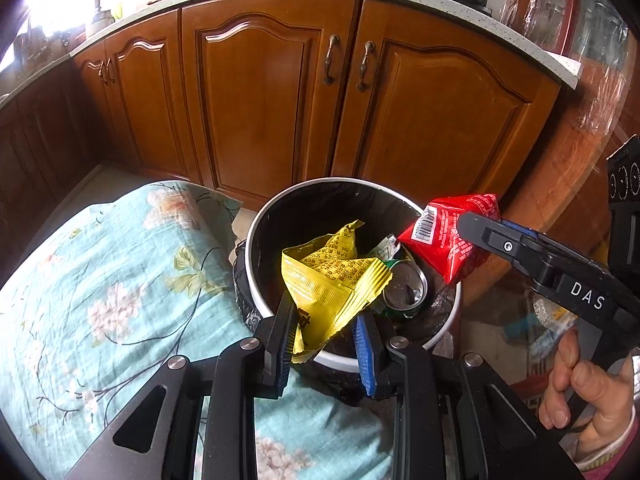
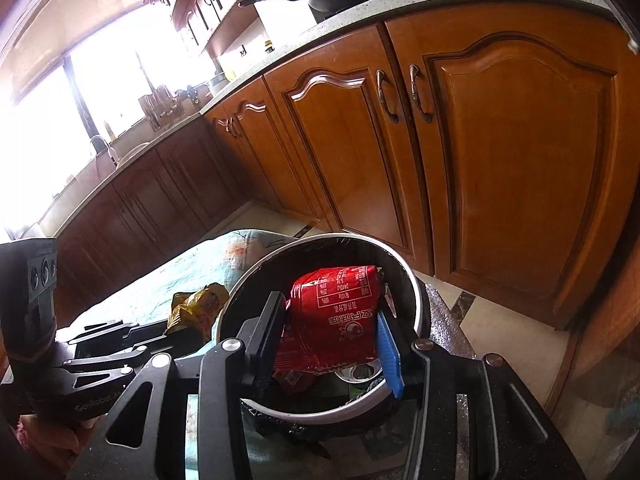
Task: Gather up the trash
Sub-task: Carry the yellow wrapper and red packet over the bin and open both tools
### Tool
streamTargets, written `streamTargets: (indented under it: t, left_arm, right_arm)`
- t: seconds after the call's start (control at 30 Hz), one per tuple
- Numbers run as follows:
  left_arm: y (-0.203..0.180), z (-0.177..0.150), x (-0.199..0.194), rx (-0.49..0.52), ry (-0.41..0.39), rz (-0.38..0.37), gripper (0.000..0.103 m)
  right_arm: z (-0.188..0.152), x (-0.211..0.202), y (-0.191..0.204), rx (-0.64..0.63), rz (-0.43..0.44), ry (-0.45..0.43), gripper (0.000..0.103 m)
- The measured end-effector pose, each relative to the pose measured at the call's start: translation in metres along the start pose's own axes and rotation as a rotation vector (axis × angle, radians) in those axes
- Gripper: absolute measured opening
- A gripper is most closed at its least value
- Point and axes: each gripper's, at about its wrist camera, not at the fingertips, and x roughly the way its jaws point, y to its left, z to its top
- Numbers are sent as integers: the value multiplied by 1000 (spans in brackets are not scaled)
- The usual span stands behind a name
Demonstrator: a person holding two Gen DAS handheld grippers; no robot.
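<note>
Here each tool (image 1: 326,334) (image 2: 332,334) pinches a wrapper (image 1: 332,276) (image 2: 334,316) over the bin (image 1: 256,236).

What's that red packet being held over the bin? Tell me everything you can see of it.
The red packet is a crinkled, glossy snack wrapper with white print and a barcode at one end. It looks like thin plastic film. The right hand-held gripper pinches it between its fingers, above the round bin, over a crushed can.

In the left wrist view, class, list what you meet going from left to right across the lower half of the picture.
Floral cloth → yellow wrapper held in the left hand-held gripper → crushed can inside the trash bin → red wrapper → right hand-held gripper → person's hand.
</note>
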Motion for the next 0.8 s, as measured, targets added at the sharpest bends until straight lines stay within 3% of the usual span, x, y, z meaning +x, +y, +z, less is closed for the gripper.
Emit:
streamTargets:
  t: [0.67,0.8]
  left_arm:
    - [-5,16,39,10,49,8,27]
    - [-5,16,41,5,56,12,32]
  right_arm:
    - [10,34,-7,-27,-18,90,45]
    - [12,35,-6,-31,-23,93,47]
